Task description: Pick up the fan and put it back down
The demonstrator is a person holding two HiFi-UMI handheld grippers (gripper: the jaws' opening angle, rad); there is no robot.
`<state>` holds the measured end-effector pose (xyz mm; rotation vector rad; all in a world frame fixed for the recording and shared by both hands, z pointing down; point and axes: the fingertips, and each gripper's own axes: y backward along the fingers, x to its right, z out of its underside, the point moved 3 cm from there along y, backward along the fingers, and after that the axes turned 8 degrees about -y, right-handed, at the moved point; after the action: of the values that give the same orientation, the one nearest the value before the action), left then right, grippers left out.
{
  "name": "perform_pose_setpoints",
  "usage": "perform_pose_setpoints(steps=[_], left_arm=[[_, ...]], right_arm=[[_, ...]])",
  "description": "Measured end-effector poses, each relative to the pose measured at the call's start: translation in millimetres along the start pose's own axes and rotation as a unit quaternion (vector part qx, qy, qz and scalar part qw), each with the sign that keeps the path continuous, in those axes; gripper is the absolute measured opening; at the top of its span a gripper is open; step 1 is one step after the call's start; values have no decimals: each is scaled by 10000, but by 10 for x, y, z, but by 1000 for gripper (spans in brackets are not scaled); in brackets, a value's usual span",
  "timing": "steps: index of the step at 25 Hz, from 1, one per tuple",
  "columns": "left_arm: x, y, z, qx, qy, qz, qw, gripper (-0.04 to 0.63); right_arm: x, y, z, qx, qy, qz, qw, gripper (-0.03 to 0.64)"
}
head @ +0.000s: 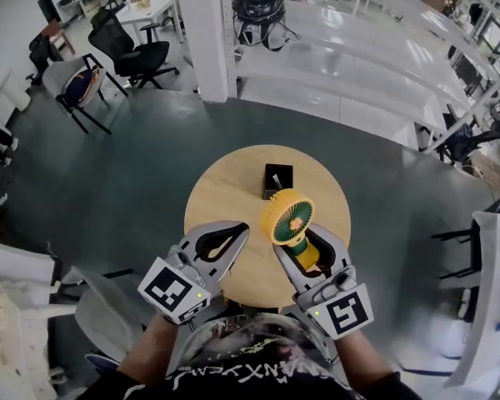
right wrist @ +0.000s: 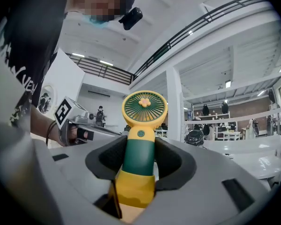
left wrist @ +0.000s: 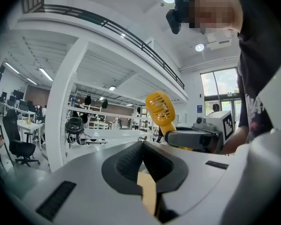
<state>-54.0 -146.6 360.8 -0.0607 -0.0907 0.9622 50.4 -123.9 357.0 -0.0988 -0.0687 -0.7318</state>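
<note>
- The room is a wide, white, brightly lit hall; its floor [head: 133, 165] is smooth, dark grey-green and faintly glossy.
- Long white shelves [head: 358, 65] with a sheen run across the far side, beside a square white column [head: 204, 32].
- A black chair [head: 137, 52] with a mesh back and a star base stands on the floor at far left, well apart from the table.
- The table [head: 225, 190] is round, with a matt, pale wooden top and a plain edge.
- The left gripper [head: 232, 238] is smooth grey plastic with ribbed black pads. Its jaws meet at the tips with nothing between them, and it hovers over the table's near left edge.
- The right gripper [head: 310, 244] has the same build. Its jaws are clamped on the fan's stem, the black pads pressing on both sides.
- The fan [head: 288, 219] is a small plastic hand fan: a round yellow cage of thin radial ribs with a flower-shaped hub, a smooth dark green stem and a thick yellow base. It sits upright in the right gripper's jaws, over the near right part of the table.
- A small, square black box [head: 277, 179] lies on the wood just beyond the fan's head.
</note>
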Motion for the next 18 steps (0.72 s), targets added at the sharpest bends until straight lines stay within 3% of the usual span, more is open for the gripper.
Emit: perform_pose_setpoints(steps=[7, 12, 18], left_arm=[[-27, -13, -14, 22, -63, 8, 10000, 17], [-41, -21, -29, 15, -84, -15, 10000, 17], [-36, -17, -57, 44, -119, -22, 9999, 17]], right_arm=[[28, -32, -28, -8, 40, -40, 10000, 184], [62, -83, -163, 338, 158, 18, 9993, 184], [64, -68, -159, 259, 182, -11, 9995, 184]])
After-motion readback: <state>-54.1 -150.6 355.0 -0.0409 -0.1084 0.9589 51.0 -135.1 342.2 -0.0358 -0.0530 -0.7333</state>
